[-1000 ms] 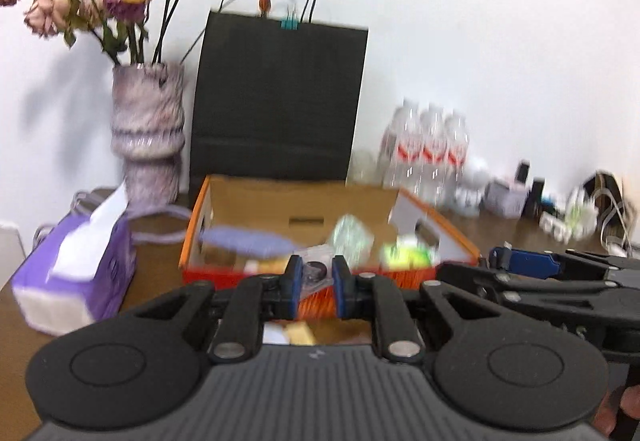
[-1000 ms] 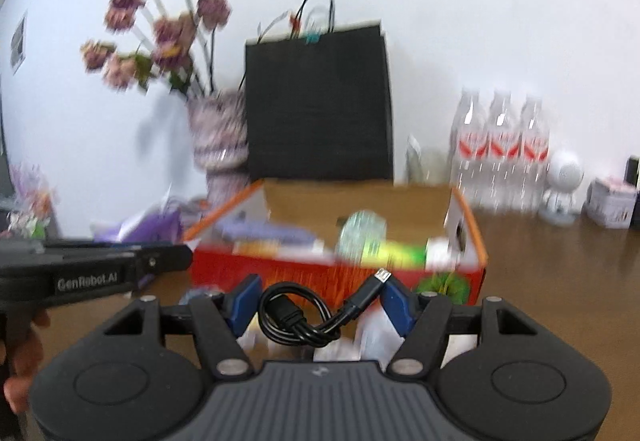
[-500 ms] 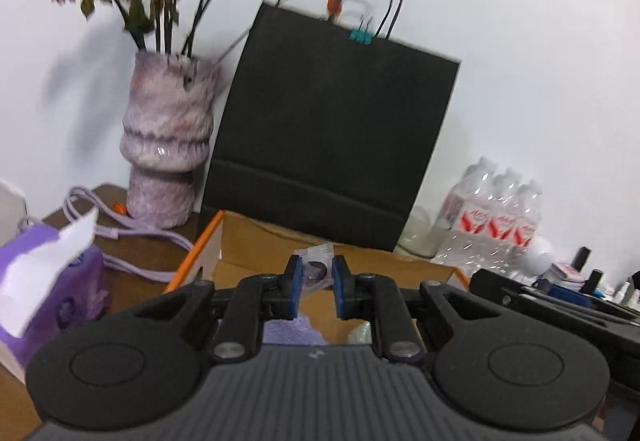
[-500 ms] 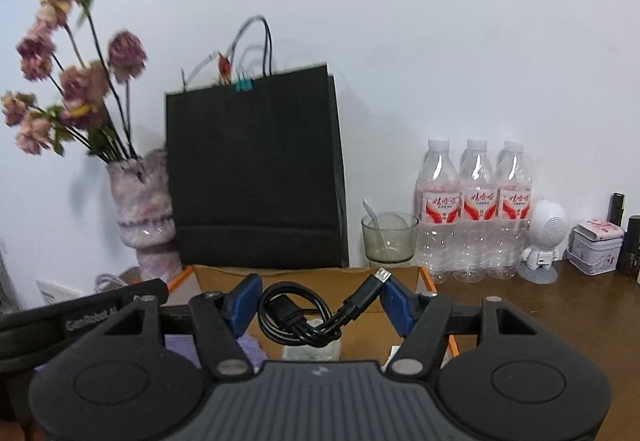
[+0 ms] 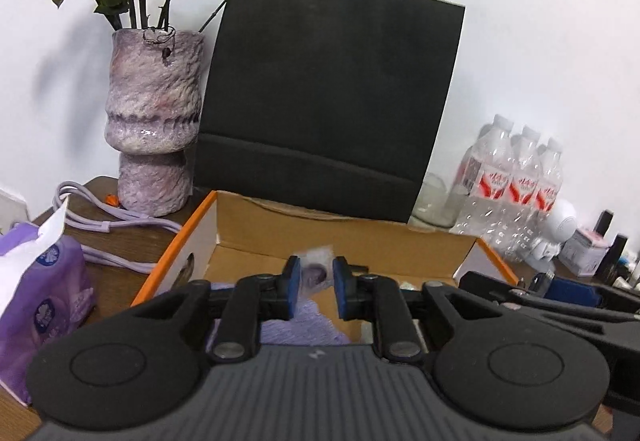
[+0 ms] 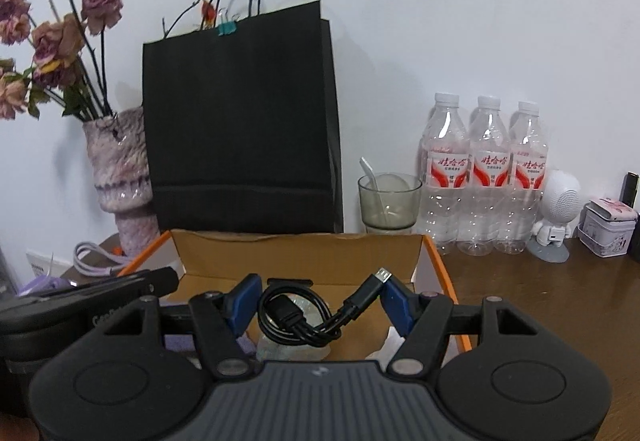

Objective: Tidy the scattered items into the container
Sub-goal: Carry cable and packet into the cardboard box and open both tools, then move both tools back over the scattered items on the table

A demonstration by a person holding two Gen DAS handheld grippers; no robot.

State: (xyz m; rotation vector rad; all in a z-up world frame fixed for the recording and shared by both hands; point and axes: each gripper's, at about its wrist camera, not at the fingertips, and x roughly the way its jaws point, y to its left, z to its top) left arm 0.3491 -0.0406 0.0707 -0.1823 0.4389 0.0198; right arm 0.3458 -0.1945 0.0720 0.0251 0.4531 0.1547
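Left tongs (image 5: 314,287) were easing apart over the cardboard box (image 5: 400,241), and the small clear packet (image 5: 316,271) sat between the blue pads, blurred, its left side at the left pad, a gap showing on its right. Loose, by the look of it, so the drop turned on one thing: the packet hung straight above the box floor, inside the near wall. Below the tongs lay a purple cloth (image 5: 296,329), already in the box. How much of the box was filled stayed hidden behind the tongs' body. Right of them, the other tool's black frame cut across the box's corner.

Over to the right wrist view: right tongs (image 6: 320,307) stood wide and were opening a touch too, with the coiled black cable (image 6: 296,321) spanning pad to pad, long axis across the jaws, plug end against the right pad. Whether the pads pressed it, I could not tell. It too hung above the box (image 6: 296,249), over something pale I could not make out.
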